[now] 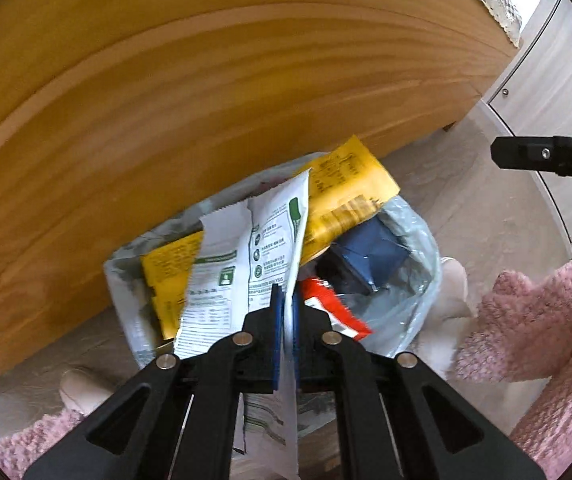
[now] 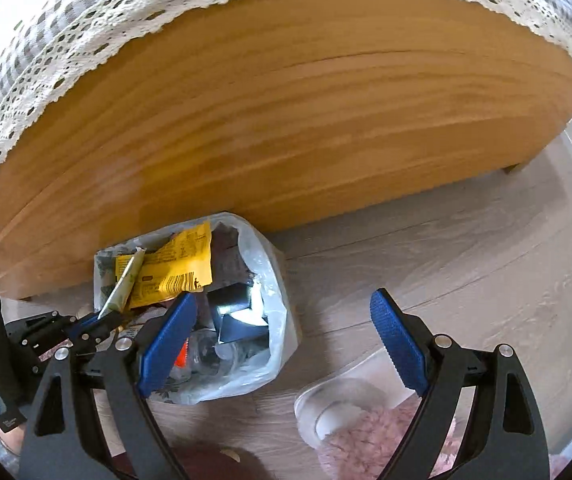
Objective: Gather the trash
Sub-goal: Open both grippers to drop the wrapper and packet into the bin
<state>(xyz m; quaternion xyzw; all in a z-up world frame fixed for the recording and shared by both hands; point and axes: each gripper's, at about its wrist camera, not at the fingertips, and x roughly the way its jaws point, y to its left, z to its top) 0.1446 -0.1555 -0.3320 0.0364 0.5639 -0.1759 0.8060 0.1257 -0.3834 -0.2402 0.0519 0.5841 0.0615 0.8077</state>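
Left wrist view shows the left gripper (image 1: 285,312) closed tight on a white wrapper with green print (image 1: 242,276); the thin foil is pinched between the two blue pads and it stands up in front of the fingertips. Just beyond the fingertips, and below them, sits the trash bag (image 1: 418,248), a pale plastic bag open at the top on the wooden floor (image 1: 486,216), close against the wooden furniture panel (image 1: 206,100). Inside the bag I can see a yellow wrapper (image 1: 346,184), a dark blue carton (image 1: 370,256) and a red wrapper (image 1: 334,312), so the bag is already quite full. The right gripper (image 2: 282,344) has its fingers spread wide with nothing between them; the bag lies at the side of its left finger, and bare floor lies between the two fingers. At the lower edge of that view a pale slipper (image 2: 338,396) with a pink fluffy trouser leg (image 2: 370,436) is near the right finger. In my judgement the step in hand is to bring the white wrapper over the bag mouth for dropping. The next move calls for lowering it a little more until it is well inside the rim, then opening the pads. Light foil can stick to a pad or slide off the yellow wrapper, so the release should be low and centred.
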